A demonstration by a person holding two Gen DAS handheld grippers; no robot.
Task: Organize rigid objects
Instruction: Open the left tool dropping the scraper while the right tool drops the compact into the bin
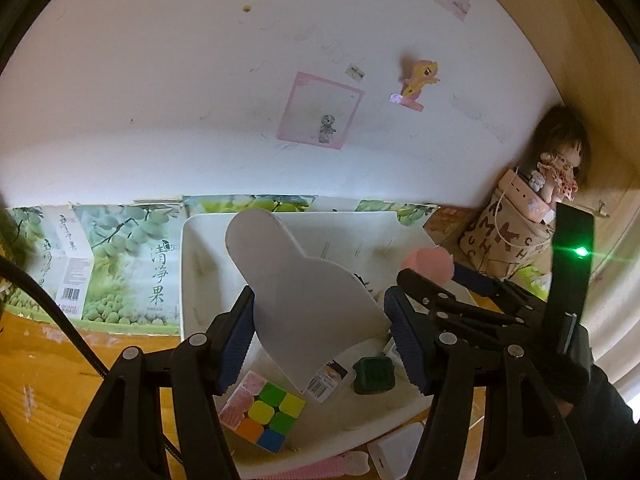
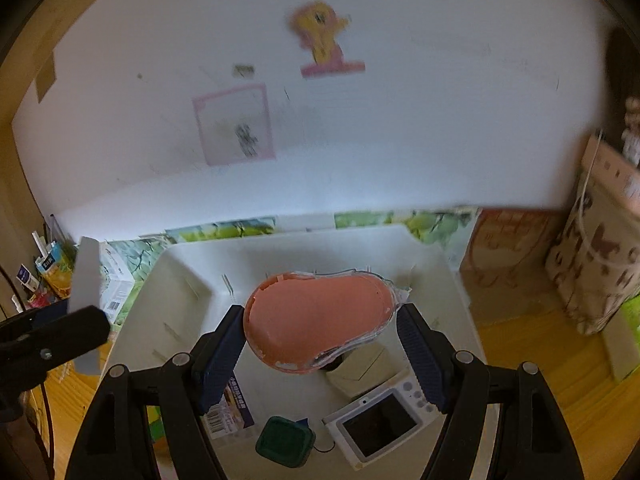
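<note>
Low in frame, left gripper (image 1: 320,340) clamped on a white paddle-shaped board (image 1: 308,300) and right gripper (image 2: 322,348) clamped on a pink oval piece (image 2: 316,320), both above the white bin (image 1: 192,272) holding a colour cube (image 1: 262,412), green box (image 2: 285,442), small camera (image 2: 378,420).

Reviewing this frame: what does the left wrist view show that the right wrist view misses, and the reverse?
Only the left wrist view: a multicoloured puzzle cube in the white bin, a doll in the far corner, and the left gripper closed on a white flat piece.

Only the right wrist view: a small white camera in the bin, and the right gripper closed on a pink rounded piece, seen in full.

Both: the bin, the dark green square item, the barcoded packet, the pink-framed picture and the pony cutout on the wall.
</note>
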